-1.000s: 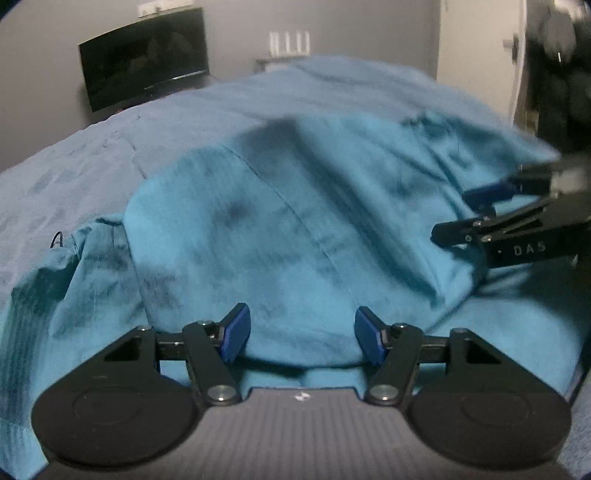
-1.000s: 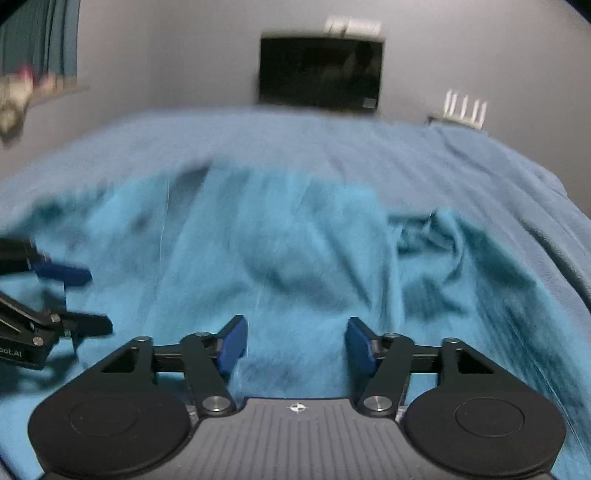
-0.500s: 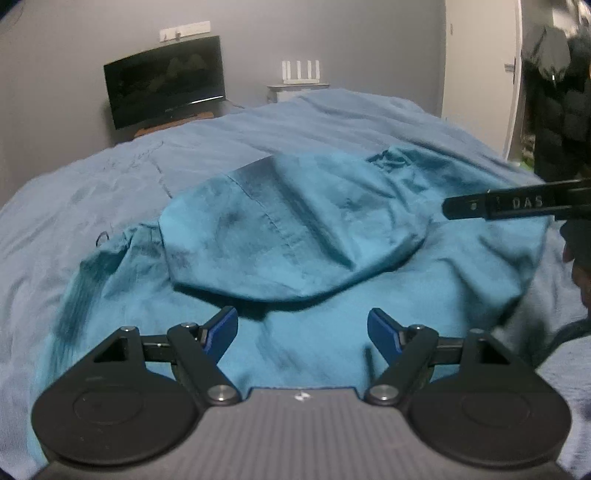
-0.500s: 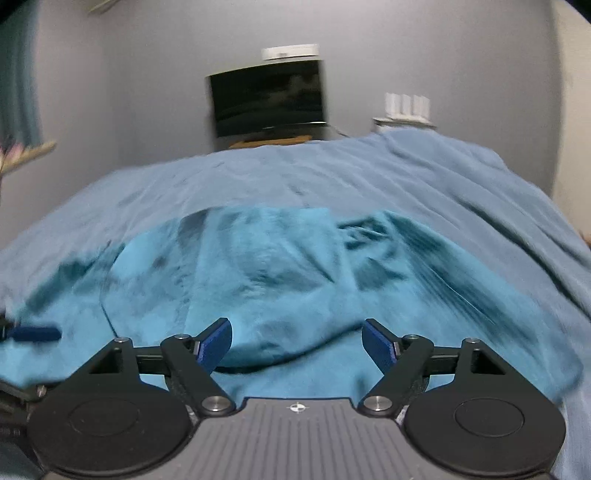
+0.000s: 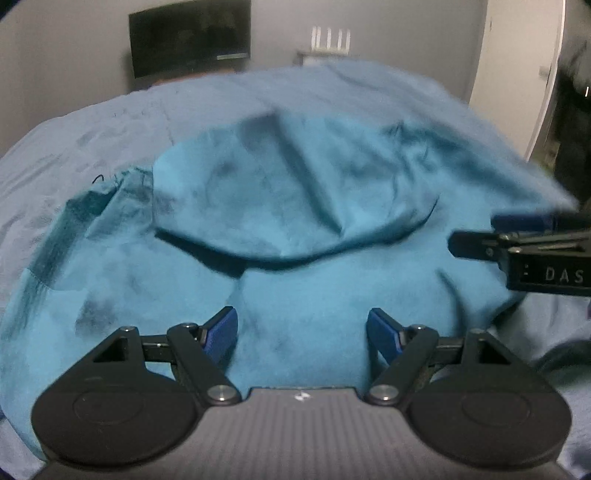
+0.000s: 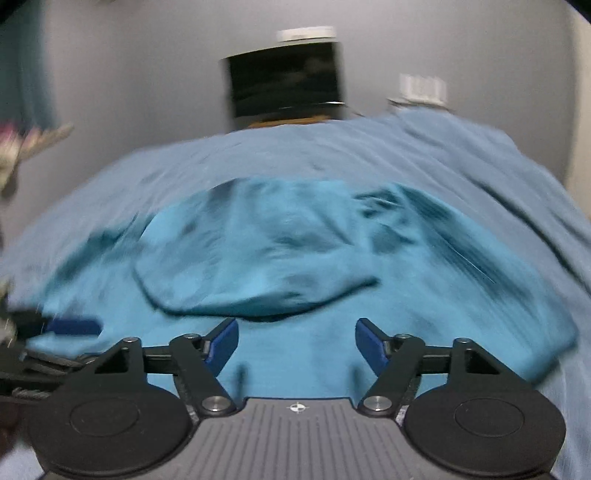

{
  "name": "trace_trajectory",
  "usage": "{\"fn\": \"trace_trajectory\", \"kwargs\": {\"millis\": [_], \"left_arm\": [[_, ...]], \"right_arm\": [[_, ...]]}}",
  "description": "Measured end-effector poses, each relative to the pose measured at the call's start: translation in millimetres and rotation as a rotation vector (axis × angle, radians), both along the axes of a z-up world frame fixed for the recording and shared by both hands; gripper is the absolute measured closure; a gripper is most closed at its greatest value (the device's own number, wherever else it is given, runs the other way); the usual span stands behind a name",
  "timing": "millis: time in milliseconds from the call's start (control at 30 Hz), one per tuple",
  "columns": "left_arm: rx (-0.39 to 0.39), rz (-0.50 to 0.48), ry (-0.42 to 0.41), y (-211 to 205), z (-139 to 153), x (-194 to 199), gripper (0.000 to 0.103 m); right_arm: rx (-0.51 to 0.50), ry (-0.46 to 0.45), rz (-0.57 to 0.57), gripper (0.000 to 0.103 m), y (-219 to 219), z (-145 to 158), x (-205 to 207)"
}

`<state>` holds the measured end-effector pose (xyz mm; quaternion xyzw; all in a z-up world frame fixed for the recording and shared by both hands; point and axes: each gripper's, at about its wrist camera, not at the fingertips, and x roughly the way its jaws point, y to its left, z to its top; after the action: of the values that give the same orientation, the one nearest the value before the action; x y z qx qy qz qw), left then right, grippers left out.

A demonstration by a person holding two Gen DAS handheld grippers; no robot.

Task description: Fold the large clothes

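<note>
The folded teal garment [image 5: 295, 206] covers the middle of the bed [image 5: 92, 147]; bare bedding lies free beyond it. The other gripper [image 5: 517, 236] blocks the right side, near the door [image 5: 517, 74].

garment [image 5: 295, 206]: 1 | gripper: 2 – left [image 5: 302, 334], right [image 6: 296, 339] | bedcover [image 6: 332, 155]: 1 | monitor [image 5: 190, 35]: 1

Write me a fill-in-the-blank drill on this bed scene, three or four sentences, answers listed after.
1. The teal garment lies spread on a ____ with a grey-blue cover.
2. Nothing is clamped between the blue pads of the left gripper; its jaws stand ____.
3. Against the far wall behind the bed stands a dark ____.
4. In the left wrist view, the right gripper comes in from the ____ edge.

Missing words: bed; open; screen; right
</note>
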<state>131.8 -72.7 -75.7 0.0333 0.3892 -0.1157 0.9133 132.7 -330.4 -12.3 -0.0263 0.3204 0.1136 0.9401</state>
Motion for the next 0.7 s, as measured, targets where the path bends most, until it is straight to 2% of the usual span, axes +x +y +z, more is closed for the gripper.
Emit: {"fn": "trace_trajectory", "kwargs": {"millis": [67,167,367,433,567,633,700], "left_arm": [[0.017,0.0,0.035,0,-10,2,0.025],[0.011,0.008,0.106,6,-22,5,0.024],[0.036,-0.008,0.147,7,-30,4,0.024],[0.035,-0.012,0.136,7,-28,4,0.023],[-0.029,-0.007,0.11,14,-24,1,0.023],[-0.037,-0.004,0.114,15,-23,2,0.023],[-0.03,-0.005,0.113,13,-23,2,0.023]], "right_arm": [[-0.063,0.016,0.05,0.034,14,-9,6],[-0.123,0.119,0.054,0.034,21,-26,16],[-0.066,0.24,-0.016,0.035,5,-34,24],[-0.055,0.266,-0.024,0.035,1,-37,28],[-0.059,0.238,-0.021,0.033,3,-35,26],[-0.006,0.212,-0.044,0.034,-6,-29,24],[0.073,0.138,-0.119,0.03,-23,-13,16]]}}
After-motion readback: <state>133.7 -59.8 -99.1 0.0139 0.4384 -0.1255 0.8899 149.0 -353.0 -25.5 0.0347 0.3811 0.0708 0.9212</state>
